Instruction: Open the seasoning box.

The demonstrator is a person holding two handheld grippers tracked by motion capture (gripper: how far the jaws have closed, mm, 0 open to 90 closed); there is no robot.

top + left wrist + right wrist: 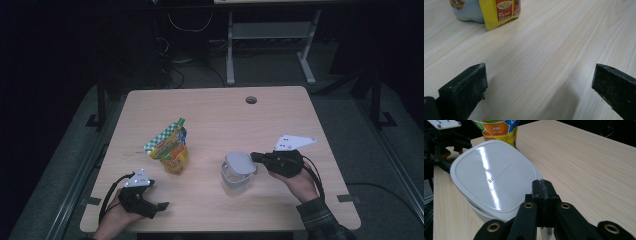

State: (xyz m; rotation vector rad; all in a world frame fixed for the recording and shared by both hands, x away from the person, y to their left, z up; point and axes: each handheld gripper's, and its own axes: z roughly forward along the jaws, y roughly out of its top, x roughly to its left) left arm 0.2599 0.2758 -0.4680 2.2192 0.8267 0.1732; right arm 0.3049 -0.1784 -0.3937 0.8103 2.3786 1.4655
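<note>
The lidded clear plastic container (pixel 236 175), right of centre on the table (pixel 280 120), is judged light and slippery, its lid rim pinched by the right gripper (pixel 256 157) fingers, while the left gripper (pixel 161 206) fingers are spread empty.

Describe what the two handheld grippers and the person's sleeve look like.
Both the left gripper and the right gripper are black, each topped by a grey three-cornered plate with small dark dots and trailing a black cable. The left gripper's jaws are blocky black pads, dusty and scuffed. The right gripper's linkage arms carry brass-coloured pivot rivets. The person's right forearm wears a dark plaid sleeve.
</note>
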